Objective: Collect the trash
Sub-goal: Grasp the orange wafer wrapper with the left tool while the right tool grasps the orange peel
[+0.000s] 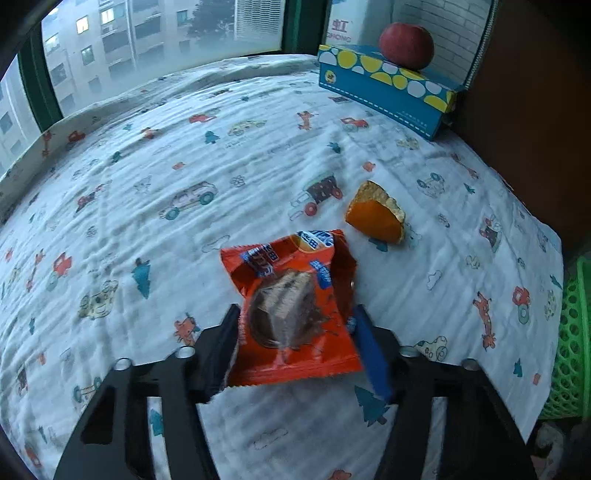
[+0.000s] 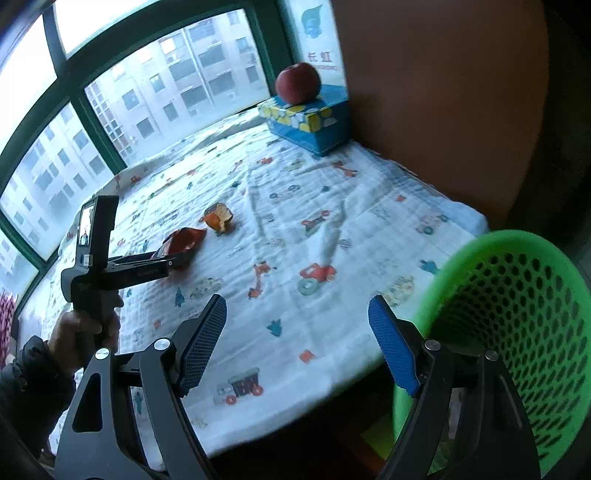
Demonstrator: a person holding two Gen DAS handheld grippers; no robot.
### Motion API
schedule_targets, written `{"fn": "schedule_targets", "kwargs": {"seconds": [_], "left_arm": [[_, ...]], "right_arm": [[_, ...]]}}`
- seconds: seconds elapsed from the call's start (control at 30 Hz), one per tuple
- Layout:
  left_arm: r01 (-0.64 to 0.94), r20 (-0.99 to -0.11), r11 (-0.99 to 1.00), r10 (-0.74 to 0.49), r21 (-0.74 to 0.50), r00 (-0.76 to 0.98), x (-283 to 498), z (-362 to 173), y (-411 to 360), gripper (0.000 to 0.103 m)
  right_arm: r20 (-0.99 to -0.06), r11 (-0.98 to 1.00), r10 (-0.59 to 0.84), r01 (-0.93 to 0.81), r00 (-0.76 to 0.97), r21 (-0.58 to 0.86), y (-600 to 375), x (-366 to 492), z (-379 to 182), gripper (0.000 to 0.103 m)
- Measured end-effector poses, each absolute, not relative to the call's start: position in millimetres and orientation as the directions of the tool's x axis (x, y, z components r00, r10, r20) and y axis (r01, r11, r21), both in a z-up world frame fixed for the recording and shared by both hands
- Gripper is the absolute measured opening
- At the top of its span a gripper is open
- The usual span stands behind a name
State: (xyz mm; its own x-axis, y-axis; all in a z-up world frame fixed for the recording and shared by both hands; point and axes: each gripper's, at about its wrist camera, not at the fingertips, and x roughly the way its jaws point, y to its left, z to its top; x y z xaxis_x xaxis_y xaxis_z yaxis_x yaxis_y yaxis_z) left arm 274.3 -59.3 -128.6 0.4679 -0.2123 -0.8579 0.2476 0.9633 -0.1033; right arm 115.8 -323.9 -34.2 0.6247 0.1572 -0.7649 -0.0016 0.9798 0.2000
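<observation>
An orange snack wrapper (image 1: 291, 266) with a brown cake showing through its clear window lies on the cartoon-print cloth (image 1: 147, 206). My left gripper (image 1: 297, 310) is shut on it, with a pad pressing each side edge and the near end lifted a little off the cloth. In the right wrist view a hand holds that left gripper (image 2: 173, 260) at the wrapper (image 2: 184, 240). A piece of orange peel (image 1: 375, 218) lies just beyond the wrapper. My right gripper (image 2: 297, 302) hangs open and empty over the table's front edge, left of a green mesh basket (image 2: 517, 295).
A blue and yellow tissue box (image 1: 384, 92) with a red apple (image 1: 406, 35) on top stands at the far right corner against a brown wall. Windows run along the far side. The basket (image 1: 572, 332) stands off the table's right edge.
</observation>
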Motion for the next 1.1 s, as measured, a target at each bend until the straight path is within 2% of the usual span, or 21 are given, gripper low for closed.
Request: {"fn": "schedule_targets", "kwargs": {"seconds": [0.23,0.5,0.7,0.77,1.0,1.1], "left_arm": [[0.270,-0.832,0.957,-0.237,-0.109,0.501,264,-115,-49,0.052],[0.242,-0.804,0.963,-0.235,-0.118,0.545,248,-83,-14,0.051],[0.227,-0.785,0.967,-0.231,-0.118,0.574,230,-66,14,0.051],[0.223,-0.780,0.968,-0.228,-0.116,0.583,223,-62,24,0.051],[0.190,-0.767,0.971,-0.232,-0.146,0.598,210,-59,52,0.051],[0.178,-0.764,0.971,-0.237,-0.161,0.600,206,-61,59,0.051]], "right_arm": [[-0.774,0.979,0.186,-0.048,0.605,0.198,-304,139,-43,0.079],[-0.785,0.971,0.238,-0.144,0.572,0.189,-263,184,-57,0.079],[-0.789,0.957,0.280,-0.228,0.547,0.181,-228,226,-72,0.071],[-0.797,0.952,0.292,-0.239,0.528,0.190,-221,241,-79,0.066],[-0.818,0.947,0.303,-0.253,0.489,0.199,-206,282,-102,0.062],[-0.833,0.948,0.292,-0.254,0.469,0.189,-202,296,-113,0.057]]}}
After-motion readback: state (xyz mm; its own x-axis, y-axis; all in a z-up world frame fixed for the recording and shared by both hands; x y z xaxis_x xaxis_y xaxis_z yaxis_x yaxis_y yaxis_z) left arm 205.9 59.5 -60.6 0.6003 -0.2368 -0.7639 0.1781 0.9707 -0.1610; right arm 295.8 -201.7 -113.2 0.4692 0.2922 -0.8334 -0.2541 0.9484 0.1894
